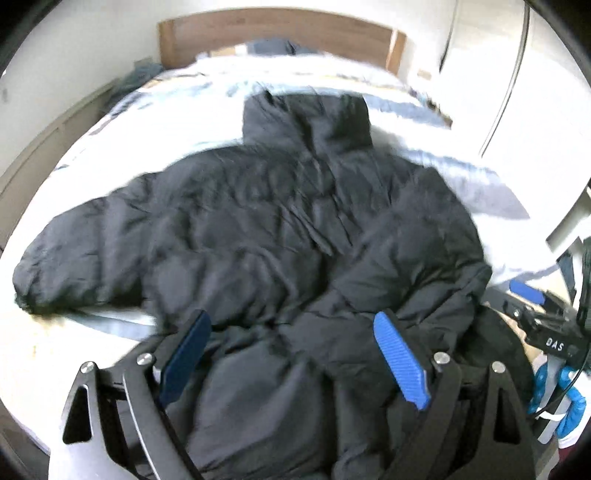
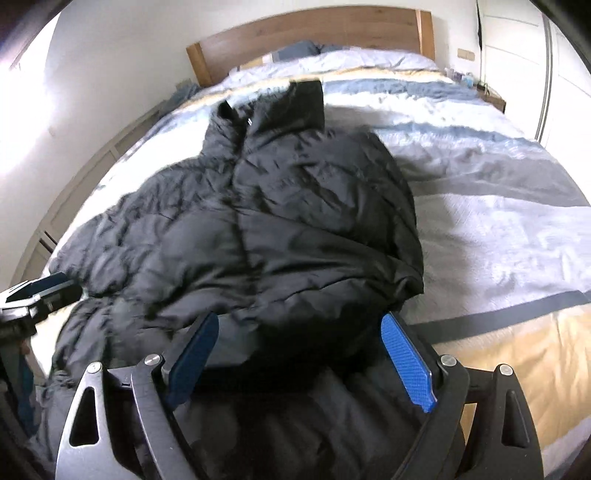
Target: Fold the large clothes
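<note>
A large black puffer jacket [image 1: 266, 221] lies spread on the bed, collar toward the headboard. One sleeve stretches out to the left [image 1: 74, 258]; the right sleeve is folded over the body [image 1: 424, 240]. My left gripper [image 1: 291, 325] is open over the jacket's hem, blue pads wide apart. My right gripper [image 2: 299, 328] is open over the hem at the jacket's [image 2: 258, 221] right side. Each gripper shows at the other view's edge: the right one [image 1: 535, 299], the left one [image 2: 40, 288].
The bed [image 2: 498, 229] has a striped blue, white and tan cover and a wooden headboard [image 2: 314, 33]. Pillows lie at the head. A low wooden unit [image 1: 44, 147] runs along the left wall. A wardrobe [image 2: 517, 55] stands at the right.
</note>
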Demonstrator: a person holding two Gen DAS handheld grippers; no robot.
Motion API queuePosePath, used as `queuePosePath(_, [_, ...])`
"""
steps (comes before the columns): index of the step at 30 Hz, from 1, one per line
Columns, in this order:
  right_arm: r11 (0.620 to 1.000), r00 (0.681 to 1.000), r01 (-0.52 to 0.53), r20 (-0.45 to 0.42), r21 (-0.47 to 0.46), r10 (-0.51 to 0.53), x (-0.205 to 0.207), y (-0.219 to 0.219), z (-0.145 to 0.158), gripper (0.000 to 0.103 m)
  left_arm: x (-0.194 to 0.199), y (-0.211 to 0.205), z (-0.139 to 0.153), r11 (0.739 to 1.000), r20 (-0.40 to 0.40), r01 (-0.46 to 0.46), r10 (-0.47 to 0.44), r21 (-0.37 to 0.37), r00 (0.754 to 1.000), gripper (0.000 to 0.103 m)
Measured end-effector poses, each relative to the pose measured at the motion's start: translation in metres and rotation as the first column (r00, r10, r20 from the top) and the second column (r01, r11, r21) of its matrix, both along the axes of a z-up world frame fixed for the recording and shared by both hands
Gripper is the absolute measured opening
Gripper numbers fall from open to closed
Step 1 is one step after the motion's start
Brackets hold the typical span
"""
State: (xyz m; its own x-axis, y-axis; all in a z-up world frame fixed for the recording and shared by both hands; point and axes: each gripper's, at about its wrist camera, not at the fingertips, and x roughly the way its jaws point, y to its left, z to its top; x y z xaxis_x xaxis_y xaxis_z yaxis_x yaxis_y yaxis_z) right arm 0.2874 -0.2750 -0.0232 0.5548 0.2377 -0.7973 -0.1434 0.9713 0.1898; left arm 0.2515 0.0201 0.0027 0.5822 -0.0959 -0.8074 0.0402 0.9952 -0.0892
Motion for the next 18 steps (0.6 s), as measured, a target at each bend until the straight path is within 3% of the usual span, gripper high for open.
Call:
queuePosePath(5, [0.997, 0.998, 0.022, 0.052, 0.071, -0.026, -0.029, 0.002, 0.031, 0.095, -0.039, 0.072, 0.032, 0.998, 0.036, -0.061, 0.062, -0.024, 0.997, 0.091])
queuePosePath(9, [0.994, 0.994, 0.040, 0.093, 0.100, -0.049, -0.042, 0.012, 0.054, 0.095, -0.061, 0.134, 0.039, 0.990, 0.049, -0.137, 0.138, -0.030, 0.989, 0.091])
queuePosePath(11, [0.993, 0.992, 0.043, 0.113, 0.113, -0.056, -0.047, 0.019, 0.065, 0.095, -0.065, 0.170, 0.035, 0.980, 0.035, -0.184, 0.187, -0.073, 0.982, 0.091])
queuePosePath(14, [0.992, 0.989, 0.041, 0.139, 0.119, -0.057, -0.053, 0.028, 0.079, 0.095, -0.075, 0.229, 0.025, 0.950, 0.010, -0.273, 0.278, -0.153, 0.961, 0.091])
queuePosePath(18, [0.991, 0.986, 0.047, 0.153, 0.123, -0.066, -0.055, 0.038, 0.088, 0.095, -0.080, 0.301, 0.000, 0.879, -0.041, -0.362, 0.368, -0.310, 0.929, 0.091])
